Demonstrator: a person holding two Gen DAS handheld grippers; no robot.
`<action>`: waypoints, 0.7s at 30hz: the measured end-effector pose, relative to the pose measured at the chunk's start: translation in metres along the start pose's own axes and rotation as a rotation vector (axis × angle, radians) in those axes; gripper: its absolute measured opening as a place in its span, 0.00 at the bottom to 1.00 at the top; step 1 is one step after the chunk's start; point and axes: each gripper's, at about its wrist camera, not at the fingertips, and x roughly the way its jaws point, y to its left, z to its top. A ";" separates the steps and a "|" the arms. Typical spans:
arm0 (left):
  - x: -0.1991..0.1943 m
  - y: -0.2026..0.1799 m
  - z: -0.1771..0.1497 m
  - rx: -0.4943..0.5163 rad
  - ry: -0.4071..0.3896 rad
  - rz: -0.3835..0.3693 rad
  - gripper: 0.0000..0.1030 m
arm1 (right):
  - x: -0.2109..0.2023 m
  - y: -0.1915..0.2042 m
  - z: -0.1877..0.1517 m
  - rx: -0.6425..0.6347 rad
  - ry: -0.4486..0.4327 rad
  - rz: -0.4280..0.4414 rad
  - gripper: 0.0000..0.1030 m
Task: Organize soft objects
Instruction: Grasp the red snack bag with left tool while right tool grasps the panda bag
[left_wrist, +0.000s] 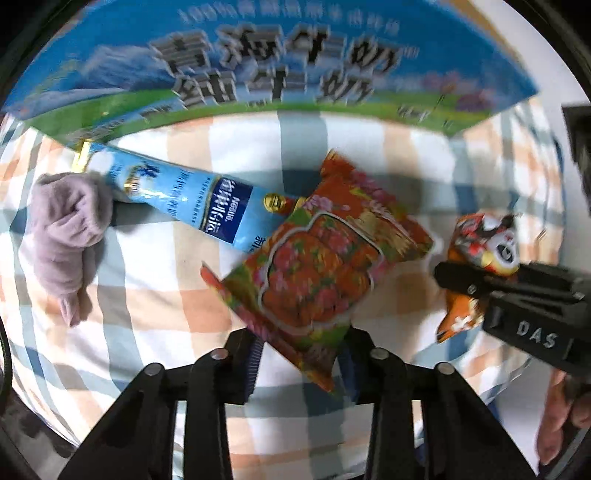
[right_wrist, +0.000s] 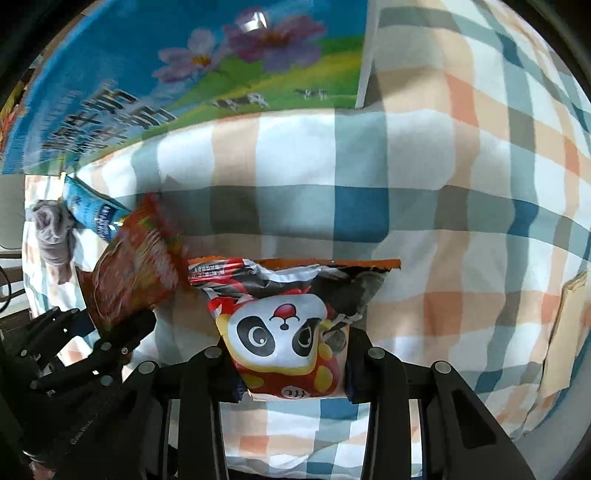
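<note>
My left gripper (left_wrist: 301, 363) is shut on an orange flowered snack packet (left_wrist: 317, 258) and holds it above the checked cloth. My right gripper (right_wrist: 291, 363) is shut on a red panda-face snack packet (right_wrist: 284, 328). The right gripper also shows at the right of the left wrist view (left_wrist: 480, 295) with the panda packet (left_wrist: 484, 240). The left gripper shows at the lower left of the right wrist view (right_wrist: 110, 343) with the flowered packet (right_wrist: 136, 269). A blue Nestle sachet (left_wrist: 192, 199) and a lilac sock (left_wrist: 62, 229) lie on the cloth to the left.
A big blue milk carton box (left_wrist: 258, 62) stands across the back; it shows in the right wrist view too (right_wrist: 166, 85). The checked cloth (right_wrist: 443, 206) covers the surface. A tan paper piece (right_wrist: 565, 332) lies at the far right.
</note>
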 end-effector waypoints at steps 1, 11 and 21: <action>-0.009 -0.001 -0.002 -0.009 -0.016 -0.016 0.26 | -0.008 -0.004 -0.001 0.001 -0.009 0.007 0.38; -0.018 -0.015 -0.007 0.108 0.146 -0.058 0.32 | -0.022 0.006 -0.010 -0.103 0.003 -0.038 0.38; -0.002 -0.047 0.042 0.243 0.121 0.074 0.45 | -0.018 -0.013 0.004 -0.039 0.017 0.005 0.38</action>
